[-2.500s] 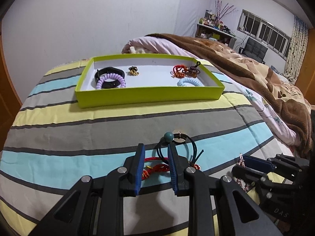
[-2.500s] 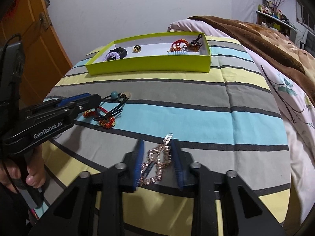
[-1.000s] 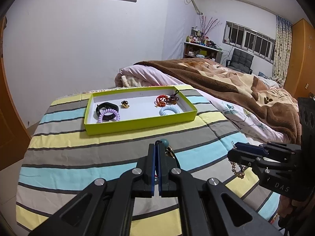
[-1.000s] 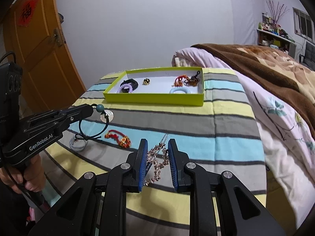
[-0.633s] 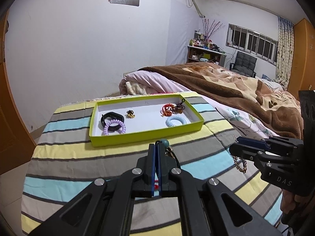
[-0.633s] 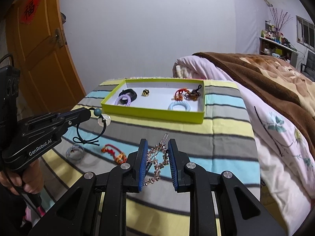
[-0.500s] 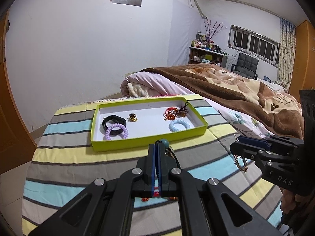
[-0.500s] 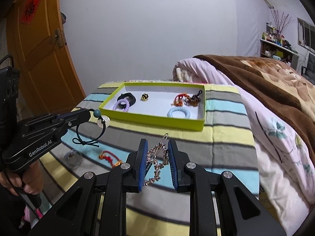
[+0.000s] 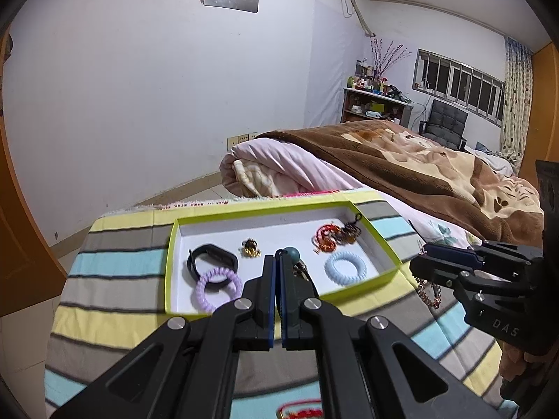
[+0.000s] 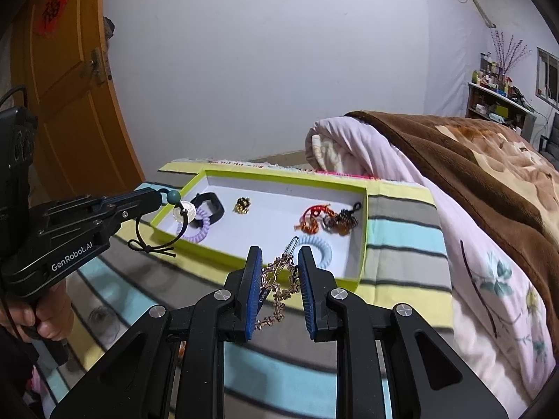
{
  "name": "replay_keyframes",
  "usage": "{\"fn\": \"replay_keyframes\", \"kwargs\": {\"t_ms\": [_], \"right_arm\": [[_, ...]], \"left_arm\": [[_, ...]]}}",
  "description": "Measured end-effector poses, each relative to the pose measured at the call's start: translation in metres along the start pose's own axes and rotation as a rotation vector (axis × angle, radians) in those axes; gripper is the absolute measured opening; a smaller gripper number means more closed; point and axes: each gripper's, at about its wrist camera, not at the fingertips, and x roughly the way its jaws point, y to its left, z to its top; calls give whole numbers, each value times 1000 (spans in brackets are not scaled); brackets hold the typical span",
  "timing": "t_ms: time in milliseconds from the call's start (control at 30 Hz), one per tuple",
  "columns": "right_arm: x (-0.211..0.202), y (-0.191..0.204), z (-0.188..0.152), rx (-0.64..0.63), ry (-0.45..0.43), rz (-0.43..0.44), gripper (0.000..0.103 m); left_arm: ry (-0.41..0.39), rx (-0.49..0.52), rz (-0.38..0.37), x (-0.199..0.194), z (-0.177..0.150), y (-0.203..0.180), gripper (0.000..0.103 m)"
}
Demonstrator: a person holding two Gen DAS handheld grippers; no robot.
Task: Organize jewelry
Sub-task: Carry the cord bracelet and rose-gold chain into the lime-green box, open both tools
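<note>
Jewelry hangs from both my grippers, carried toward the green tray (image 10: 360,244) on the striped bed. My left gripper (image 9: 278,262) has its fingers pinched shut on a black cord necklace (image 10: 153,241) with a teal bead; my right gripper (image 10: 279,262) clamps a rose-gold chain hair clip (image 10: 279,279). Next, I judge, lower each over bare tray floor and release.

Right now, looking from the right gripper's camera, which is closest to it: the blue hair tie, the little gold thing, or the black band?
From the right gripper:
1. Blue hair tie, just ahead, tray's near side.
2. Little gold thing, farther back, middle-left.
3. Black band, far left end.
</note>
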Motion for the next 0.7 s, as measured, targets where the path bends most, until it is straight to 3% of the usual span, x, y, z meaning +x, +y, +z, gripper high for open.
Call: {"fn": "replay_keyframes", "kwargs": {"t_ms": [700], "right_arm": [[96, -24, 14, 11, 120, -11, 22]], "left_arm": [[122, -13, 19, 87, -9, 22, 2]]}}
